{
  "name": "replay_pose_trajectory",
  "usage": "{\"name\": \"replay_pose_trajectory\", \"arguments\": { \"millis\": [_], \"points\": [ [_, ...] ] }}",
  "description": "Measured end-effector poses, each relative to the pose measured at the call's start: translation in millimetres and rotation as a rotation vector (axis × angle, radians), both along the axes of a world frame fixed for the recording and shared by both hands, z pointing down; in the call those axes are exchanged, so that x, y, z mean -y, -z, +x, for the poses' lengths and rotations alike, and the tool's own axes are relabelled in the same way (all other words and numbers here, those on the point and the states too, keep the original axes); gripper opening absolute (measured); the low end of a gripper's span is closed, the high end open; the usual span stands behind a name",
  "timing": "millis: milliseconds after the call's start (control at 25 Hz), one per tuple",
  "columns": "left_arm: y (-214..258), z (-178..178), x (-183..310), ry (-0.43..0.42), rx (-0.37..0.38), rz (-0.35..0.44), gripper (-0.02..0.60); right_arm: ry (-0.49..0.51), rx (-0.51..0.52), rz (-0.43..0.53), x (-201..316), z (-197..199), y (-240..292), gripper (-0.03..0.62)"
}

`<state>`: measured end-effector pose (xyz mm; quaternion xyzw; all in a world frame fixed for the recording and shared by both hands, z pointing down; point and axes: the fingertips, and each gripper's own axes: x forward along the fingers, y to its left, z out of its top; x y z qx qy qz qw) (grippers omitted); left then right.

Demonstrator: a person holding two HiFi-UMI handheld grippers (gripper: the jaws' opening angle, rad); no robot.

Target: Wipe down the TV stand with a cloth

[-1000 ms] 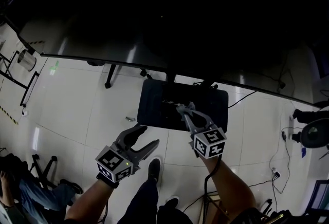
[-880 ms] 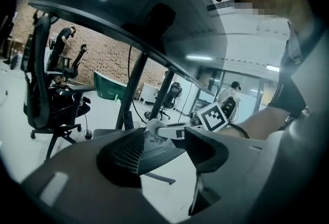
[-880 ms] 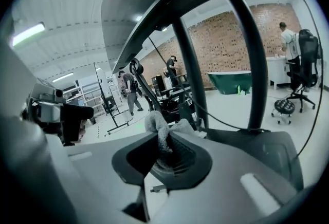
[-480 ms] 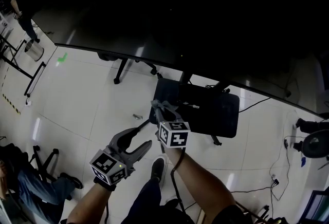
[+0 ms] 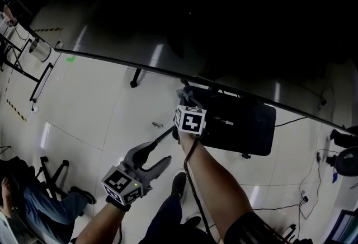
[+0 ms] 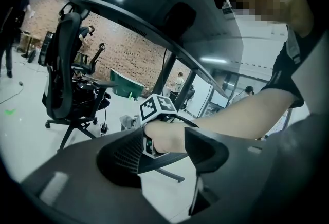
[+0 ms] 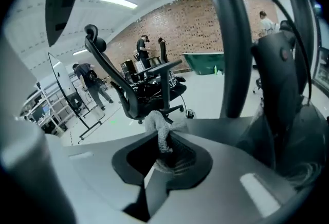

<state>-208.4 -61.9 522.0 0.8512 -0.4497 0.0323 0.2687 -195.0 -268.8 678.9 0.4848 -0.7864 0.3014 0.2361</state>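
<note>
We've the right tool (image 5: 185, 94) clamped on a crumpled grey-white cloth (image 7: 160, 126) at the 9 o'clock edge of the flat black TV stand (image 5: 240, 122); left tool (image 5: 158, 153) agape, nothing btwn. Risk: thin pinch, cloth may slip mid-wipe.

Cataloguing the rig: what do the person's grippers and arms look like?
Both the left gripper and right gripper have grey curved jaws and a cube of black-and-white square markers. A black cable runs from the right one. Forearms bare.
</note>
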Motion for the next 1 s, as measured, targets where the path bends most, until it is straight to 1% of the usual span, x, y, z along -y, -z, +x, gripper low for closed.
{"name": "replay_pose_trajectory", "arguments": {
  "millis": [120, 280, 360, 440, 560, 680, 840, 1000],
  "points": [
    [-9, -1, 6, -0.013, -0.003, -0.007, 0.273, -0.015, -0.045, -0.004, 19, -2, -8, 0.046],
    [-13, 6, 11, -0.02, -0.013, -0.021, 0.273, -0.01, -0.108, -0.023, 34, -7, -17, 0.046],
    [-14, 7, 12, -0.017, -0.017, -0.023, 0.275, -0.023, -0.116, -0.049, 37, -4, -23, 0.046],
    [-17, 4, 11, -0.023, -0.01, -0.022, 0.273, -0.009, -0.106, -0.039, 36, -7, -24, 0.046],
    [-22, 3, 8, -0.029, 0.002, -0.029, 0.273, 0.021, -0.101, -0.041, 17, -7, -24, 0.046],
    [-20, 4, 7, -0.017, 0.007, -0.017, 0.273, 0.06, -0.083, -0.026, -6, -7, -26, 0.046],
    [-12, 9, 7, 0.0, 0.01, -0.009, 0.274, 0.076, -0.063, -0.074, -52, 3, -33, 0.045],
    [-9, 19, -4, -0.01, 0.013, 0.0, 0.274, 0.147, -0.055, -0.086, -103, 3, -33, 0.045]
  ]
}}
